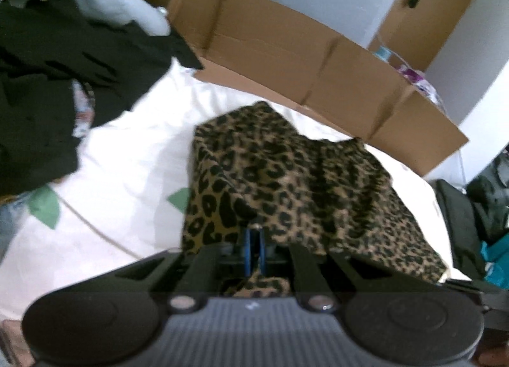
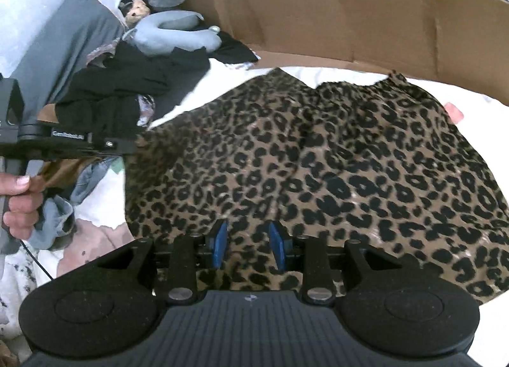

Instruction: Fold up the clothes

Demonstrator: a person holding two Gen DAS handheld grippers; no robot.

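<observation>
A leopard-print garment (image 1: 296,182) lies spread on the white bed sheet (image 1: 121,150). My left gripper (image 1: 254,239) is shut on the garment's near left edge, with cloth pinched between its blue pads. In the right wrist view the same garment (image 2: 318,160) fills the middle. My right gripper (image 2: 248,246) is open, its blue pads (image 2: 219,243) apart just above the garment's near edge. The left gripper (image 2: 127,146) also shows there at the left, held by a hand, gripping the garment's left corner.
A pile of black clothes (image 1: 54,80) and a grey neck pillow (image 2: 171,33) lie at the left. A long cardboard box (image 1: 302,61) runs along the far side of the bed. Dark bags (image 1: 461,214) sit to the right.
</observation>
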